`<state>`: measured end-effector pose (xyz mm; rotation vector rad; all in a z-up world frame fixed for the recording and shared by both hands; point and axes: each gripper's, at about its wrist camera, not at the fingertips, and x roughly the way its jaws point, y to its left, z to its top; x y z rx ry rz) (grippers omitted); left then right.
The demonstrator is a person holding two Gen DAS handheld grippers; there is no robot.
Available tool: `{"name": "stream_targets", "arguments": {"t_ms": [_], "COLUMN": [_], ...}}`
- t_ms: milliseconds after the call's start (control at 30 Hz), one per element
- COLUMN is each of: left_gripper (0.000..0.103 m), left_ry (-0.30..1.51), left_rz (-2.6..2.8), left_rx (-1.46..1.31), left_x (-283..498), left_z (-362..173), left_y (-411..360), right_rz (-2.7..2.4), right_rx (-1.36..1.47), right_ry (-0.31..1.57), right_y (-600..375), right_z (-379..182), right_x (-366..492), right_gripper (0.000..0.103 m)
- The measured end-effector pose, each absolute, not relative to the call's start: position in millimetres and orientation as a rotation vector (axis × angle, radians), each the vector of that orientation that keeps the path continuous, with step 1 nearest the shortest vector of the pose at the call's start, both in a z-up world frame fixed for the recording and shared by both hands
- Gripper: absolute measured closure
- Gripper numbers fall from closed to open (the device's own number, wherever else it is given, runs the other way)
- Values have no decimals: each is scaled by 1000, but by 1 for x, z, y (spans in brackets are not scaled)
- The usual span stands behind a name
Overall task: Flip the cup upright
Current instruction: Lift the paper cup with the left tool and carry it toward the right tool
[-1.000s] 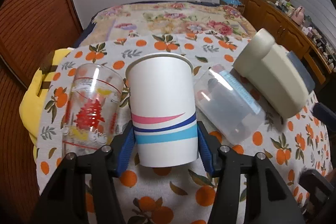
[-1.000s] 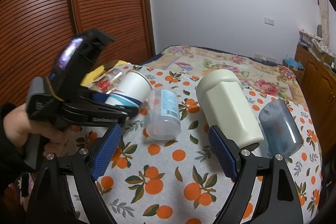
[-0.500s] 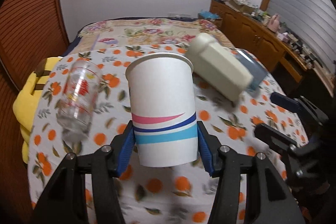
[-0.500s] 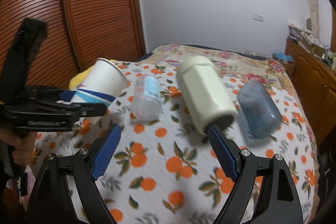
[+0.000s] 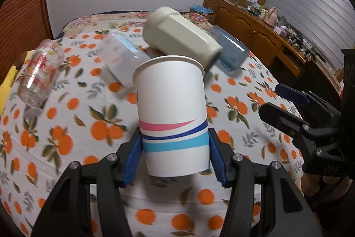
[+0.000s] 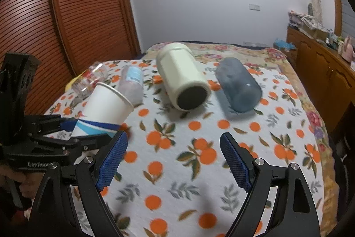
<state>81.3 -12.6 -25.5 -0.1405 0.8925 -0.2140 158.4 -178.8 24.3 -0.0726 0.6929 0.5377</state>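
My left gripper [image 5: 175,156] is shut on a white paper cup [image 5: 172,112] with pink and blue stripes, gripped near its base, mouth pointing up and away, held above the orange-print cloth [image 5: 66,117]. In the right wrist view the paper cup [image 6: 104,110] tilts to the upper right in the left gripper [image 6: 66,137]. My right gripper [image 6: 173,161] is open and empty above the cloth [image 6: 199,148]; it also shows at the right of the left wrist view [image 5: 295,108].
Lying on the cloth behind the cup: a clear glass with red print [image 5: 40,77], a frosted plastic cup [image 5: 122,59], a cream jar [image 5: 182,37] and a blue-grey tumbler [image 5: 230,50]. A wooden sideboard [image 5: 255,23] runs along the right; a slatted wooden door [image 6: 77,14] stands left.
My left gripper has carried the paper cup rightwards and nearer the right gripper, still shut on it. The right gripper stays open and has shifted its view slightly.
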Motion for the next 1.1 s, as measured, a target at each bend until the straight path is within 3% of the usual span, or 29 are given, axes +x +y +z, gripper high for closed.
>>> {"name": "stream_targets", "arguments": {"t_ms": [500,1100], "left_gripper": [46,40], "left_ry": [907,866], "left_rz": [-246,-224], "left_rx": [-176,-202], "left_x": [82,66], "left_z": [-31,-12], "left_y": [-54,-36], "right_rz": [467,473], "right_rx": [-5,-4], "right_ry": [717,711], "right_y": [-223,-215], "right_z": [15,18], "right_x": [152,146], "right_gripper": [16,16]}}
